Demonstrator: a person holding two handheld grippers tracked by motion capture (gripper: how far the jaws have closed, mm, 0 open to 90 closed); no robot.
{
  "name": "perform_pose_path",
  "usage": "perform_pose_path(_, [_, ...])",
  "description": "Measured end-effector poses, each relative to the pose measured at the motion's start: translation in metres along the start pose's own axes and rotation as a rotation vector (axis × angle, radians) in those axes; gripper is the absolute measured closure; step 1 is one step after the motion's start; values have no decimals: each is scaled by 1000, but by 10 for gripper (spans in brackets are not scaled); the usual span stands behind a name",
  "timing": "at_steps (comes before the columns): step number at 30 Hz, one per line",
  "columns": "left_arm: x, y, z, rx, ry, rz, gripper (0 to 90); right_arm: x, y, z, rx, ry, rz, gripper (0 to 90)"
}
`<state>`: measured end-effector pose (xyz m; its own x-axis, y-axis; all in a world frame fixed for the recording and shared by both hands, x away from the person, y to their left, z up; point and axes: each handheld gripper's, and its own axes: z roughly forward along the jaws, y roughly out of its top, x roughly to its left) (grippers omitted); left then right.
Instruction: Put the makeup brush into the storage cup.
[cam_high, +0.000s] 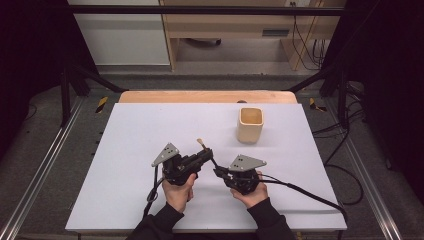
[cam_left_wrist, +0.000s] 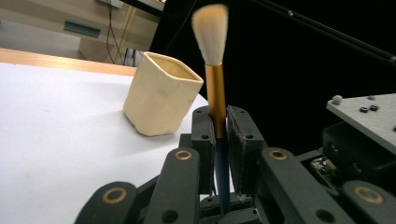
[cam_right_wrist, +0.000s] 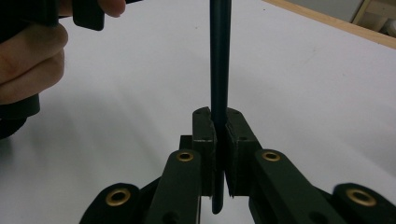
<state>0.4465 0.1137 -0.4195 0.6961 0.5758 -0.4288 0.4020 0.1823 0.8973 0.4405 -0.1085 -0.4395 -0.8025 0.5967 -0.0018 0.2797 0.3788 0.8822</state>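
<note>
A make-up brush (cam_high: 200, 143) with pale bristles, a gold ferrule and a dark handle is held between both grippers above the white table (cam_high: 140, 130). My left gripper (cam_high: 207, 154) is shut on the brush (cam_left_wrist: 216, 88) just below the ferrule, bristles pointing up and away. My right gripper (cam_high: 219, 172) is shut on the lower end of the dark handle (cam_right_wrist: 220, 56). In the left gripper view the jaws (cam_left_wrist: 218, 117) clamp the stem; in the right gripper view the jaws (cam_right_wrist: 218, 119) pinch the handle's tail. A cream square cup (cam_high: 249, 125) stands upright behind and to the right.
The cup (cam_left_wrist: 161, 95) sits near the table's far right part, by the wooden edge (cam_high: 205, 96). A hand (cam_right_wrist: 28, 60) holding the left gripper is close at the left of the right gripper view. Black frame bars and cables surround the table.
</note>
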Motion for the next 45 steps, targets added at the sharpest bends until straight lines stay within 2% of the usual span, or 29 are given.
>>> perform_pose_path(3, [-3,0,1,0,-9,4,825,0,0,0,2,-2,-2,847])
perform_pose_path(9, [-6,2,1,12,-5,38,832,0,0,0,1,-10,-2,837])
perform_pose_path(16, [-11,1,3,66,26,116,832,0,3,-5,-29,-35,8,677])
perform_pose_path(19, [-13,-1,6,86,33,139,832,1,5,-6,-46,-33,16,668])
perform_pose_path(23, [-17,-4,9,106,30,162,832,1,5,-7,-57,-31,22,687])
perform_pose_path(31, [-21,-8,13,133,33,193,832,1,7,-9,-67,-21,42,783])
perform_pose_path(33, [-22,-9,13,131,35,197,832,2,7,-10,-74,-19,40,828])
perform_pose_path(42, [-22,-7,11,114,24,194,825,3,8,-11,-91,-9,52,836])
perform_pose_path(45, [-21,-4,9,92,19,199,769,2,8,-12,-91,-17,52,836])
